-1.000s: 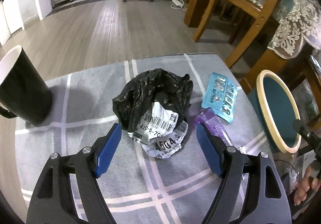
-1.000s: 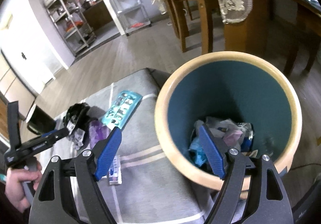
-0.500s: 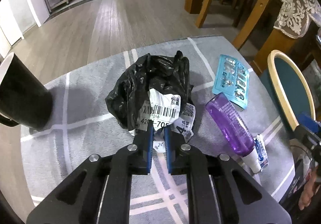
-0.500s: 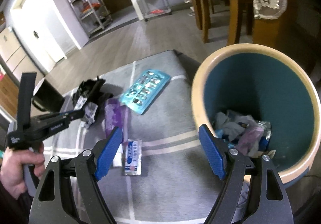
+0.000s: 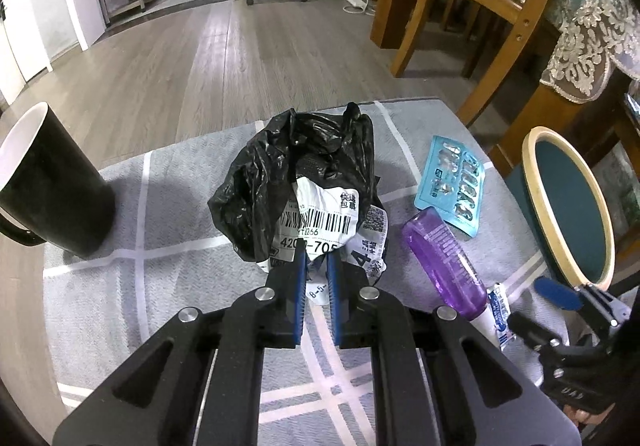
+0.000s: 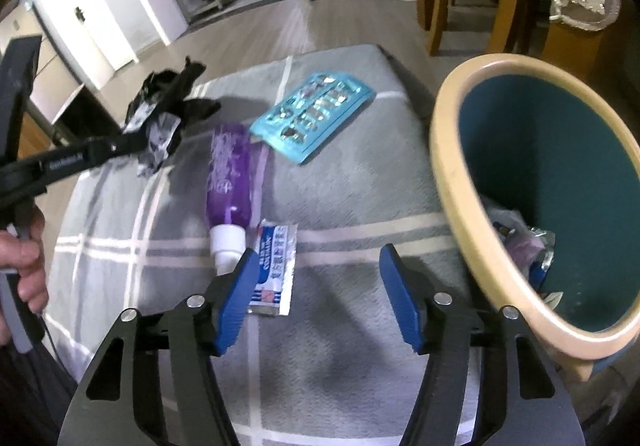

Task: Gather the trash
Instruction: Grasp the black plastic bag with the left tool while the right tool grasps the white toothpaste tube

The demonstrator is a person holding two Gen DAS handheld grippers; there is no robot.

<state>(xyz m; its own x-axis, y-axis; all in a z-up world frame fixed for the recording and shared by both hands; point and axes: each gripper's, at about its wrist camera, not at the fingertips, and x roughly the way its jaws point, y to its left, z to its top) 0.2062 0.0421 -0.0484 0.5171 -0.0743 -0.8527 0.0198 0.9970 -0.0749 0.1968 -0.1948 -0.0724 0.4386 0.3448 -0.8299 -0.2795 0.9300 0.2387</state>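
A crumpled black bag with a white shipping label (image 5: 296,186) sits on the grey checked cloth (image 5: 160,206). My left gripper (image 5: 317,266) is shut on the label's near edge; from the right wrist view it (image 6: 154,128) pinches the bag (image 6: 160,102). A purple bottle (image 6: 228,174), a small blue-and-white sachet (image 6: 276,266) and a blue blister pack (image 6: 316,118) lie to the right. My right gripper (image 6: 319,260) hovers low over the cloth, its jaws closing. The sachet lies by its left finger, and no pad presses on anything.
A teal bin with a cream rim (image 6: 452,182) holding trash stands at the cloth's right edge, also seen in the left wrist view (image 5: 534,186). A black cup (image 5: 52,186) stands far left. Wooden chairs and a lace-covered table lie behind, over wood floor.
My left jaws closed on the bag's label and stayed put. My right gripper swung left from above the bin to over the sachet, sank, and its jaws narrowed.
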